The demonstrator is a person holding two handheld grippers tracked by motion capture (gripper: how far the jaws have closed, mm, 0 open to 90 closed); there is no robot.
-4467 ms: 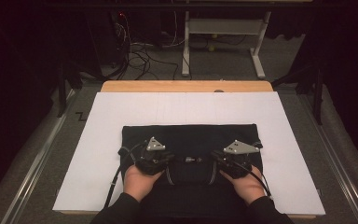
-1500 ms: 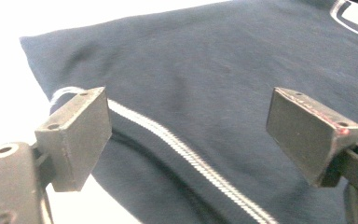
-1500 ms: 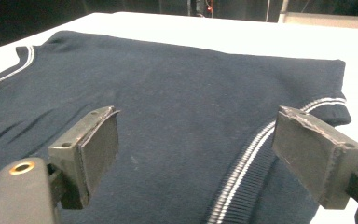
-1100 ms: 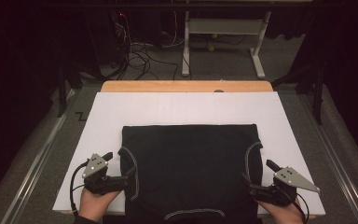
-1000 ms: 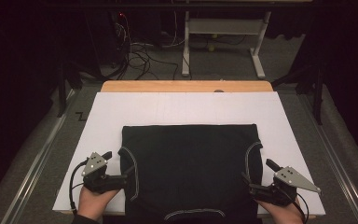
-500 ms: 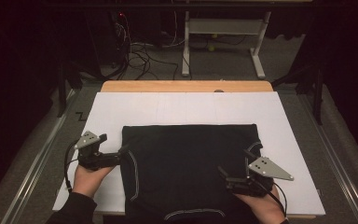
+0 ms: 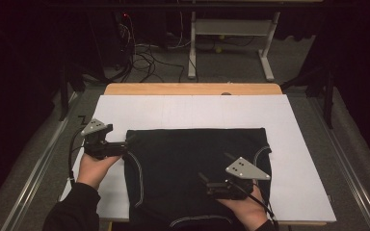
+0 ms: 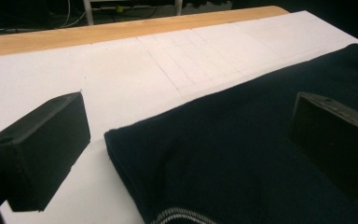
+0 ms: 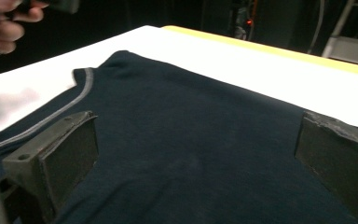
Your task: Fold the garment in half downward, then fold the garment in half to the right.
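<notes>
Both my grippers poised over a dark folded garment (image 7: 197,168) on the white-covered table (image 7: 298,144).

My left gripper (image 7: 120,148) sits at the garment's far left corner, jaws spread wide with one block over bare white sheet and the other over the cloth, straddling the edge; I judge that is so I can pinch that corner next. My right gripper (image 7: 207,185) hangs over the near middle of the fabric, jaws likewise wide apart and gripping nothing, the cloth lying flat between them. The garment lies smoothed in a neat rectangle, pale piping along its side openings, its far edge parallel to the wooden table edge (image 7: 192,89), which looks ready for another fold. No container stands on the table.
</notes>
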